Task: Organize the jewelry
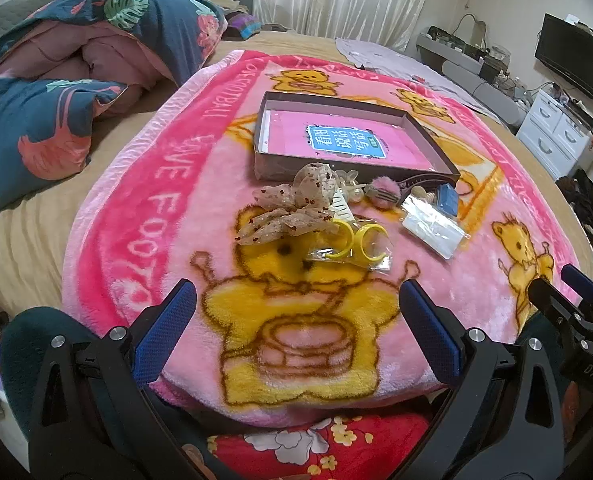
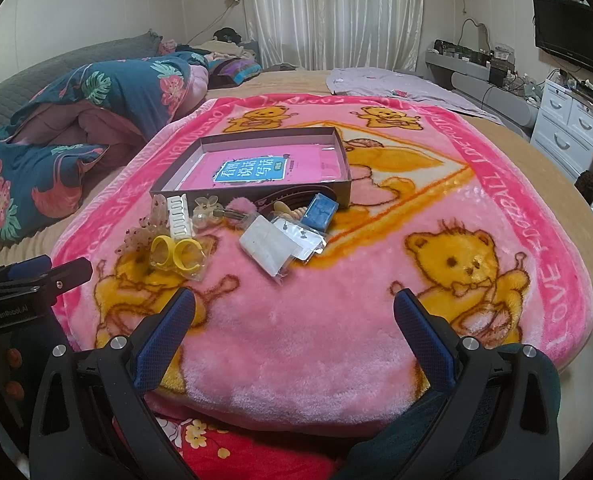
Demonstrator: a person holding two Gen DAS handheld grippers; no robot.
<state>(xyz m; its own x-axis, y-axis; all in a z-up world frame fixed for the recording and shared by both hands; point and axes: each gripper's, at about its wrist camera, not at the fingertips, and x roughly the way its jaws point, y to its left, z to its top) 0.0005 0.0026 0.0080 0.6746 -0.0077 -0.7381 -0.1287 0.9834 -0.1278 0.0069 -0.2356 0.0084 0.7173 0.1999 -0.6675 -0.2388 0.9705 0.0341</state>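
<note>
Spread across the bed: a pink bear blanket (image 1: 144, 216). Toward its far half, an open shallow box (image 1: 436, 148), nothing in it but a pink booklet (image 1: 336, 142) lying flat on the bottom. Just in front of the box's near wall, loose on the blanket, the jewelry pile. Largest there: a spotted gauze bow (image 1: 296, 204) on the left, a clear packet with white card (image 2: 274, 250) on the right. Next down: a pair of yellow rings in a plastic sleeve (image 2: 176, 258), a white comb clip (image 2: 178, 220), a blue block (image 2: 318, 210) touching the box wall, a pink fluffy clip (image 1: 382, 194), pale beads behind it, too small to sort out.

Left gripper (image 1: 298, 312) low over the near blanket edge, jaws wide, nothing between them. Right gripper (image 2: 294, 314) likewise, spread wide and empty, well short of the pile.

By the look of it, barely started: no piece in the box yet, every item left to move.
</note>
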